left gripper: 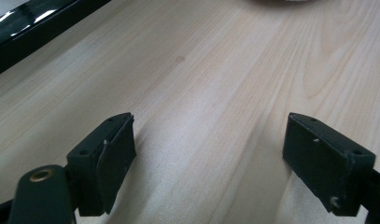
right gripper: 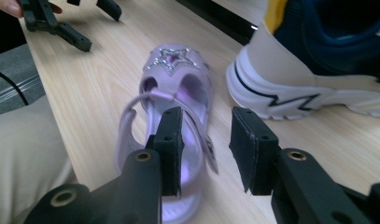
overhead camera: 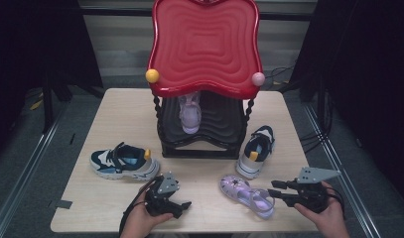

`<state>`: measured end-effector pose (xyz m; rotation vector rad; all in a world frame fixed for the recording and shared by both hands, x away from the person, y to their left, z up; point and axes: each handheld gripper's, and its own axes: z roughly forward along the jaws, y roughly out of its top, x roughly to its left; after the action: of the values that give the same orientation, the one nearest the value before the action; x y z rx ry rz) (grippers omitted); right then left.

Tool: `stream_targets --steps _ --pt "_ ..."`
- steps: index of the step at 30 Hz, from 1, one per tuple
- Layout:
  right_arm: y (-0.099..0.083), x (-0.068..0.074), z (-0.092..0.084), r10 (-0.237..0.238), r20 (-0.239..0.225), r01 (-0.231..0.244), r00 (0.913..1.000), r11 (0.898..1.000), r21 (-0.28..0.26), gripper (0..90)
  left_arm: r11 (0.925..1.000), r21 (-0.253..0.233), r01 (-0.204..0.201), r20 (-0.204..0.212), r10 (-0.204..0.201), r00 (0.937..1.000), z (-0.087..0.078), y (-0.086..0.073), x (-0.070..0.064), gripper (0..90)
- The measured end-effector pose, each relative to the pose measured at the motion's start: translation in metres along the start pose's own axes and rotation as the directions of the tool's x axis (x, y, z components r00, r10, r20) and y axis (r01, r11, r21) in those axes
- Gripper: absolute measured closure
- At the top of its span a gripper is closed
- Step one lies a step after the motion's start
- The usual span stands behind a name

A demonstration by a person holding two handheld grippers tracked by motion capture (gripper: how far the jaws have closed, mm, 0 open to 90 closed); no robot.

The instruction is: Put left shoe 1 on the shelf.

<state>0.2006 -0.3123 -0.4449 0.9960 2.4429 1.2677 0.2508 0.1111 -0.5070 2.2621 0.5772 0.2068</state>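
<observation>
Light wood table (overhead camera: 115, 106) is sitting on a grey floor (overhead camera: 21, 168), dark curtains (overhead camera: 368, 74) are hanging on both sides, and a pale slatted wall (overhead camera: 120, 39) is running behind it all.

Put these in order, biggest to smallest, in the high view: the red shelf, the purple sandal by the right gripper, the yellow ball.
1. Red shelf, far the biggest.
2. Purple sandal on the table.
3. Yellow ball on the shelf's corner, smallest.
</observation>
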Motion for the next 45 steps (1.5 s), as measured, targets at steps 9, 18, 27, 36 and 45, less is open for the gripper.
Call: stream_targets --steps 9,18,27,36,45 --pt "0.003 0.002 0.020 -0.013 -0.006 0.013 0.9999 0.999 0.030 66.2 1.0000 0.000 0.000 0.000 0.000 1.0000 0.000 0.000 0.000 16.6" --pt "-0.001 0.002 0.028 -0.017 -0.015 0.018 0.9997 0.999 0.031 65.8 1.0000 0.000 -0.001 0.000 0.001 1.0000 0.000 0.000 0.000 16.5" --pt "-0.006 0.002 0.031 -0.027 -0.019 0.028 0.9994 0.997 0.065 67.3 1.0000 -0.001 0.002 -0.001 -0.002 1.0000 0.000 0.000 0.000 16.5" --pt "-0.007 0.001 0.037 -0.021 -0.009 0.022 0.9997 0.997 0.072 70.0 1.0000 0.001 -0.001 0.000 0.001 1.0000 0.000 0.000 0.000 16.5" --pt "-0.008 0.001 0.044 -0.023 -0.003 0.024 0.9997 0.997 0.076 71.2 0.9999 -0.007 0.009 -0.001 -0.009 1.0000 0.000 0.000 0.000 16.5"
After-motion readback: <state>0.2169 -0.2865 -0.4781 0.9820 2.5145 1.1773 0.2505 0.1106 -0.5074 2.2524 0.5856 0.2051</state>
